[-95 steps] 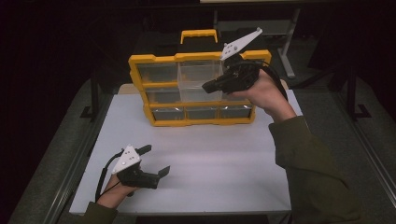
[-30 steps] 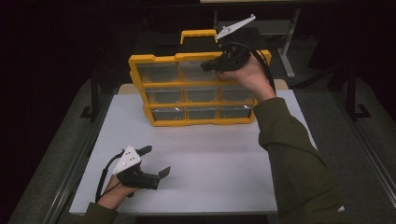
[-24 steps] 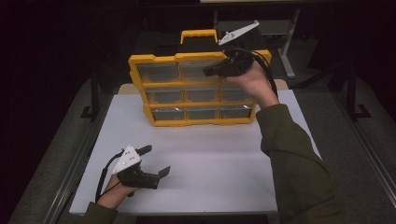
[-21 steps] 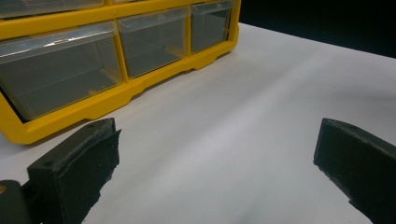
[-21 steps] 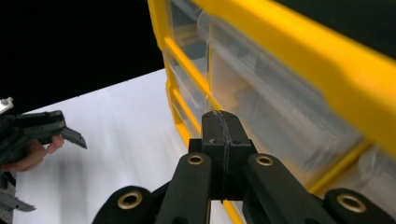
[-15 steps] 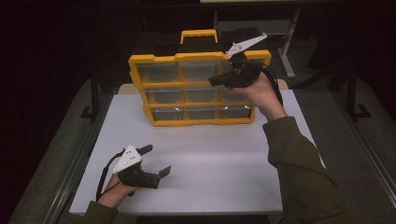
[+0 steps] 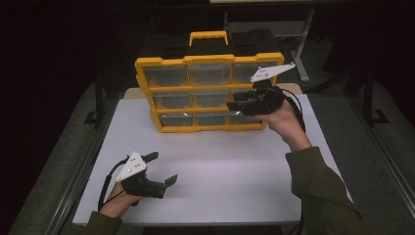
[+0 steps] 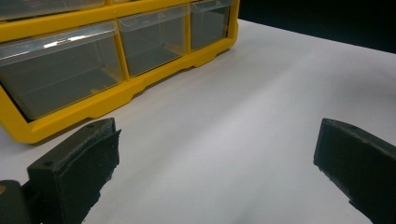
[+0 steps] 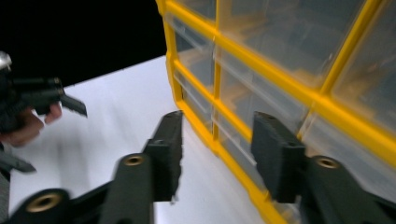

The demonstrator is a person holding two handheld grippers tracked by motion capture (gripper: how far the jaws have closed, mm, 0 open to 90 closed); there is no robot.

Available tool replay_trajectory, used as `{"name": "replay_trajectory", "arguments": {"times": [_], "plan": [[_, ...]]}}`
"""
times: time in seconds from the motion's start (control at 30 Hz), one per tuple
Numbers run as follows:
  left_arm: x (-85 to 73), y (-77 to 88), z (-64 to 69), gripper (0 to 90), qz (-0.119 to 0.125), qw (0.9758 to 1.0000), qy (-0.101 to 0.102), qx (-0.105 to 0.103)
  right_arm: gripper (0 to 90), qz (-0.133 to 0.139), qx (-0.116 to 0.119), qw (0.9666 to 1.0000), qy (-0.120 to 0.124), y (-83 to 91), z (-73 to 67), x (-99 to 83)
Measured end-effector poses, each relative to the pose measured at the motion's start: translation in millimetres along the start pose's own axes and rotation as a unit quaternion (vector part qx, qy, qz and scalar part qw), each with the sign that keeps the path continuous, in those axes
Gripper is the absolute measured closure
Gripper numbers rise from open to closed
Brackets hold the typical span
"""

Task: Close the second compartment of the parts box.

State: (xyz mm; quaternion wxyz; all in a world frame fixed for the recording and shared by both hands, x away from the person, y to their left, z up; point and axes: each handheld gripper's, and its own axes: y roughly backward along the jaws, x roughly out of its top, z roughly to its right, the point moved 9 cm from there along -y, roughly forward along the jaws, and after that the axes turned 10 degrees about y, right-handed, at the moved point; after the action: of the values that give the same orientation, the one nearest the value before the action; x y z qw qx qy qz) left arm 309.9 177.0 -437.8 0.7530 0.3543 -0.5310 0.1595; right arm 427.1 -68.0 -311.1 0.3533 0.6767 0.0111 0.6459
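From the high view, a yellow plastic organiser case (image 7: 208, 90) with clear drawers and a black-and-yellow carry handle is standing upright at the far side of the white surface (image 7: 230, 171). The right claw (image 7: 234, 105) is hovering at the case's lower right drawers; its jaws have just been opening and are standing part-way apart with nothing between them. The left claw (image 7: 164, 169) is resting low near the front edge, well apart from the case, jaws spread and empty.

In the left gripper view, the left claw's (image 8: 215, 172) black padded jaws are framing bare surface, with the bottom row of clear drawers (image 8: 154, 39) beyond.

In the right gripper view, the right claw (image 9: 217, 149) is pointing at the bottom drawer row, not touching it. The case looks stiff and fairly light, its drawer fronts smooth and likely slippery; a drawer's protruding lip seems the best hold.
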Motion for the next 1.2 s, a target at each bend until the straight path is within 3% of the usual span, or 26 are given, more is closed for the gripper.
{"name": "replay_trajectory", "arguments": {"times": [0.03,0.23,0.43,0.73,1.2], "plan": [[0.0,0.0,0.0,0.0,0.0,1.0,0.0,0.0,49.1,0.0,0.0,1.0,0.0,0.0,0.0,0.0],[-0.8,6.9,-7.0,0.0,0.004,1.0,0.004,0.005,27.8,-0.004,-0.005,1.0,0.001,1.0,-14.2,-27.8],[-2.4,12.0,-14.1,0.0,0.005,0.9999,0.008,0.01,13.5,0.01,-0.026,0.9996,-0.002,3.5,-21.7,-52.1],[-5.0,14.5,-19.1,0.0,0.001,0.9998,0.014,0.017,10.2,0.013,-0.052,0.9984,-0.019,6.2,-30.4,-94.0],[-7.1,15.1,-19.1,0.0,-0.005,0.9998,0.011,0.017,8.1,0.022,-0.065,0.9966,-0.046,21.1,-47.1,-135.8]]}}
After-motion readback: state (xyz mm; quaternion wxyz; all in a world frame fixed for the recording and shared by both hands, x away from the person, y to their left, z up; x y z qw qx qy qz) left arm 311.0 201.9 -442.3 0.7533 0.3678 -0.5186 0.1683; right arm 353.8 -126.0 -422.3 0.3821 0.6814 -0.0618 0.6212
